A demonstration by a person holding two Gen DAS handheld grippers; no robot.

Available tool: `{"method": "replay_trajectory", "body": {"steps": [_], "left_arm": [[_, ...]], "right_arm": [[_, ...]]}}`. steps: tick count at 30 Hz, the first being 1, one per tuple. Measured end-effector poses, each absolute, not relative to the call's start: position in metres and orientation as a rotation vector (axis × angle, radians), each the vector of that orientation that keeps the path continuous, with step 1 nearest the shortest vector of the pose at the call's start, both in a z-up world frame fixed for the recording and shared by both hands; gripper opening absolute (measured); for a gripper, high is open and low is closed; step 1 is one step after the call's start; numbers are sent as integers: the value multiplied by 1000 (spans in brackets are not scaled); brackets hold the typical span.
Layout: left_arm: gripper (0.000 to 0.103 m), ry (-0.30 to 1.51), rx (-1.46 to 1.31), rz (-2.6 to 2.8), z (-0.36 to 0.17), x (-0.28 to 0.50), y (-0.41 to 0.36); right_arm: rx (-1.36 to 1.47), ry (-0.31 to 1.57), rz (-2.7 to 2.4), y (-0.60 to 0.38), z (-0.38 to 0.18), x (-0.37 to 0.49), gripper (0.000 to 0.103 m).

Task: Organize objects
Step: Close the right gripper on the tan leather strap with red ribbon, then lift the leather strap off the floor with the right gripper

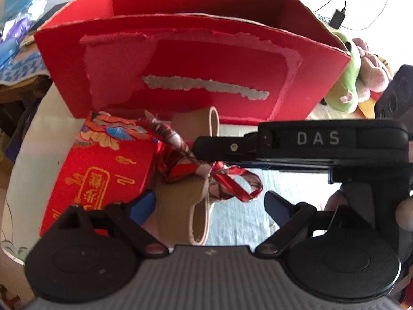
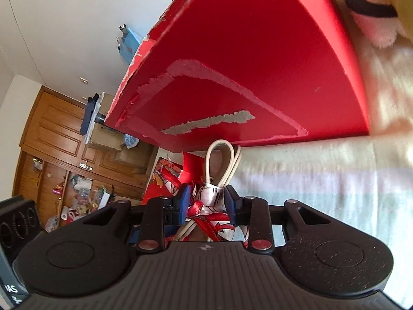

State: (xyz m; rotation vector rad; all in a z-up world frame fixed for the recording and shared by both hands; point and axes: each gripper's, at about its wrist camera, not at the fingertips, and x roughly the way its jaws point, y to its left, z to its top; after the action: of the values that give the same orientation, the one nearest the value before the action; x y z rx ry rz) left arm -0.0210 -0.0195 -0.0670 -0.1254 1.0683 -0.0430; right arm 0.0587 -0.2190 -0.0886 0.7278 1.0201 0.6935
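Left wrist view. A large red cardboard box (image 1: 191,59) stands open-topped at the far side of a pale cloth-covered surface (image 1: 240,214); its front face is scarred where paper has been torn away. What lies inside cannot be seen from this angle. To its right, plush toys (image 1: 361,72) lie against the box wall. A smaller red printed gift box (image 1: 103,173) sits nearer, left of centre, just in front of the large box. Between the two, a tan looped strap (image 1: 185,206) bound with a red-and-white patterned ribbon (image 1: 188,165) is held above the cloth. The right gripper (image 1: 206,146) reaches in crosswise from the right, its body marked "DAS", with its tip on the ribbon knot. The left gripper (image 1: 209,206) has its blue-padded fingers (image 1: 277,208) spread wide; the strap's lower loop lies by the left pad, and contact cannot be confirmed.

Right wrist view. The gripper (image 2: 207,204) is closed on the ribbon-wrapped middle of the strap bundle (image 2: 223,160), whose loop projects forward toward the large box's (image 2: 245,64) scarred face. The gift box (image 2: 165,178) shows behind, left. A plush toy (image 2: 371,7) sits at the box's far corner. Wooden cabinets (image 2: 64,134) with clutter fill the background.
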Motion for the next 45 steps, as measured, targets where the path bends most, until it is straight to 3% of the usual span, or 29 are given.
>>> {"method": "replay_trajectory", "body": {"steps": [7,15,26,29,34,45], "left_arm": [[92,1063,-108,-45,-67,-16,-23],[90,1078,-120,-78,-71,-14,-32],[87,1125,-88,-107,-82,-10,-54],[84,1130,-70,-99,-84,-8,-54],[64,1125,-26,-70,-81,-4,-61],[61,1147,-10,-52,-80,2,-68]], "right_arm": [[812,1054,685,-230,-101,58,34],[904,1086,661,-262,-108,49,24],[873,1076,584,-315,-95,26,25],[892,1073,580,-317,-98,24,28],[898,1056,581,-314,-102,20,35],[893,1054,584,-311,-103,22,39]]}}
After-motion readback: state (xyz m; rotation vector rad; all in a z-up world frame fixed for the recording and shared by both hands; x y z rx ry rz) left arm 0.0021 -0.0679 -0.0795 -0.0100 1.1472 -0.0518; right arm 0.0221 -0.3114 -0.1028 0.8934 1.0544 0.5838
